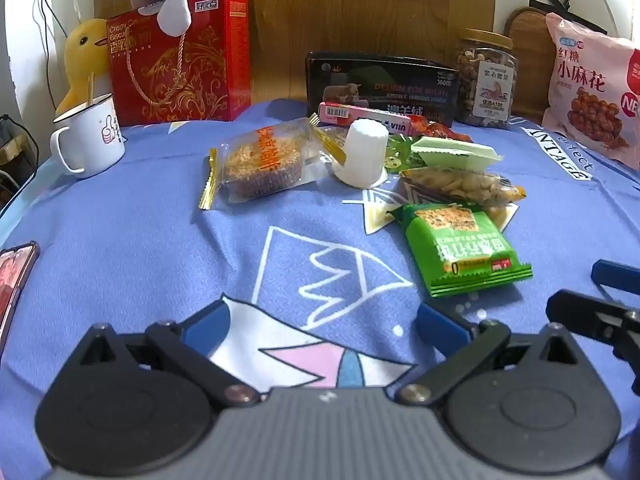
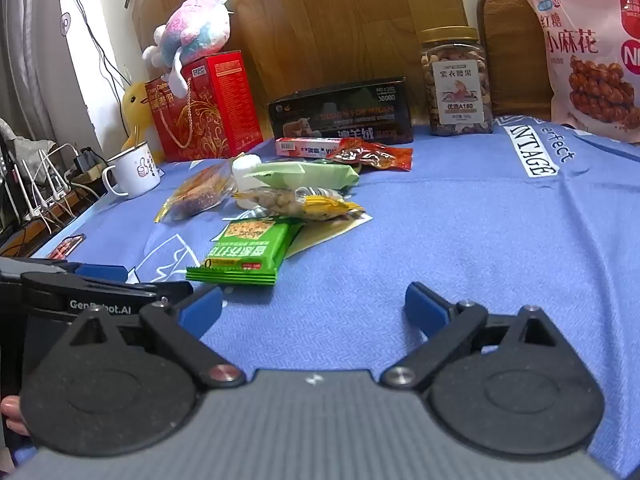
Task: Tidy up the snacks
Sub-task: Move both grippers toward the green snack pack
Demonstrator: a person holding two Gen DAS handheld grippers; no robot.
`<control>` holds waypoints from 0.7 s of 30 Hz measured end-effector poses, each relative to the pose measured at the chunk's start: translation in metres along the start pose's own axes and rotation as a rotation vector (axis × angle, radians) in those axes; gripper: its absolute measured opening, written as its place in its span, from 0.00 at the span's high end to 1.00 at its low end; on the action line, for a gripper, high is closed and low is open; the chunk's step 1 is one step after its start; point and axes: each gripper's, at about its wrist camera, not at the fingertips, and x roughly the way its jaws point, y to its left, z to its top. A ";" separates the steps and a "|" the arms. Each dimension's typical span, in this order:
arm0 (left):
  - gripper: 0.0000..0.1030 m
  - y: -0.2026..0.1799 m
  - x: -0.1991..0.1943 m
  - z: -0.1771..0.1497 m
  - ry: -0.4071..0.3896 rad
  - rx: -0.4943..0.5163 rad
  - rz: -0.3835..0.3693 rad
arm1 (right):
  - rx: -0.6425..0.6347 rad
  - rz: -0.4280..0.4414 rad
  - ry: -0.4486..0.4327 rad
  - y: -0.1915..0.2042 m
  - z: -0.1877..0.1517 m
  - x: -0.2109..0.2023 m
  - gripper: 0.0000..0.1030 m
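Note:
Several snacks lie in a loose pile on the blue cloth point(image 1: 120, 240). A green cracker packet point(image 1: 460, 250) point(image 2: 248, 250) lies nearest. Behind it are a clear bag of nuts point(image 1: 460, 186) point(image 2: 300, 202), a pale green packet point(image 1: 456, 152) point(image 2: 304, 172), a clear-wrapped cake point(image 1: 260, 164) point(image 2: 200, 194), a white cup-shaped jelly point(image 1: 365, 152), a red packet point(image 2: 376, 154) and a pink box point(image 1: 360, 116) point(image 2: 308, 146). My left gripper point(image 1: 324, 326) is open and empty, short of the pile. My right gripper point(image 2: 314, 310) is open and empty, right of the green packet.
At the back stand a red gift box point(image 1: 180, 60) with a plush toy on it, a black box point(image 1: 380, 80), a jar of nuts point(image 1: 486, 80) and a large pink bag point(image 1: 596, 88). A white mug point(image 1: 90, 140) and a phone point(image 1: 12, 280) sit at the left.

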 end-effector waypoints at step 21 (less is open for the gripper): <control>0.00 -0.001 -0.003 0.000 -0.040 0.002 0.009 | -0.016 -0.012 0.006 0.004 -0.001 0.002 0.00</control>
